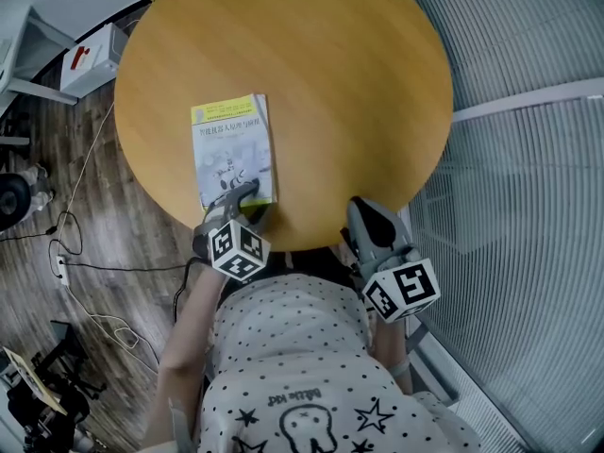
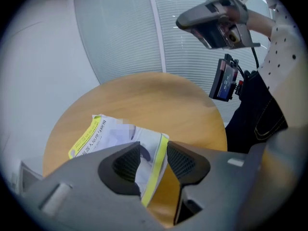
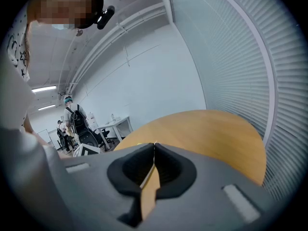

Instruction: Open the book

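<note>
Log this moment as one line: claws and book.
left claw: open, straddling near corner of book | right claw: shut, empty, at near edge of table | book: closed, flat on table

The book (image 1: 234, 154) is white with a yellow band; the table (image 1: 330, 64) honey-brown; the shirt (image 1: 302, 347) white, black-dotted.

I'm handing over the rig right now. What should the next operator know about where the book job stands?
Left claw: open, straddling the near corner of the book, not pinching it.
Right claw: shut, empty, by the near edge of the table, right of the book.
Book: closed, lying flat, cover up.
Done: left claw set at the corner.
Left: grip the cover and swing it open.
</note>
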Available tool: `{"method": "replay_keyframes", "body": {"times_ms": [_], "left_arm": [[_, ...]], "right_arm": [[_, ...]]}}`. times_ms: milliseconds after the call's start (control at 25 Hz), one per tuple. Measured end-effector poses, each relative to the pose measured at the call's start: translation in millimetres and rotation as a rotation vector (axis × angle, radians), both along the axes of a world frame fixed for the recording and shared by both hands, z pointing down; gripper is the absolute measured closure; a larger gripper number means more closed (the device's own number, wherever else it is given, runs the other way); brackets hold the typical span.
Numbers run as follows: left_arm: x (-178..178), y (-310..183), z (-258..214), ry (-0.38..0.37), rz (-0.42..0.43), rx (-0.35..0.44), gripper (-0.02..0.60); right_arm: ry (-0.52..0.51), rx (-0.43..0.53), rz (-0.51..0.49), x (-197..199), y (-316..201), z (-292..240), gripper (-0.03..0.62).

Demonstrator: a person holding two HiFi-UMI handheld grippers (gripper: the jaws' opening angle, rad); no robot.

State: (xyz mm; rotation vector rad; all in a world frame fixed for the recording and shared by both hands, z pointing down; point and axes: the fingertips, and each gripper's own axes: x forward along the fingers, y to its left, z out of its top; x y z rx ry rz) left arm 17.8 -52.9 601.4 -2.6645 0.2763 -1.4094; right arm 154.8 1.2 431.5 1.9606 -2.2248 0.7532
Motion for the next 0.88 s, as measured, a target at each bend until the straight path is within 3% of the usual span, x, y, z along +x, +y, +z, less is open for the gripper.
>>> {"method": "replay_keyframes", "body": {"times_ms": [320, 400, 880], "left_arm": [[-13, -11, 0, 0.125, -0.229, -0.094, 0.475], [-12, -8, -8, 0.142, -0.263, -0.089, 0.516], [-13, -20, -33, 0.217, -0.434, -0.018, 0.546]], "right_arm": [[-0.022, -0.005, -0.040, -13, -9, 20, 0.589], [-0.027, -0.009, -0.048, -13, -6, 14, 0.589], [-0.069, 0.043, -0.060, 3, 0, 3, 0.589]]}}
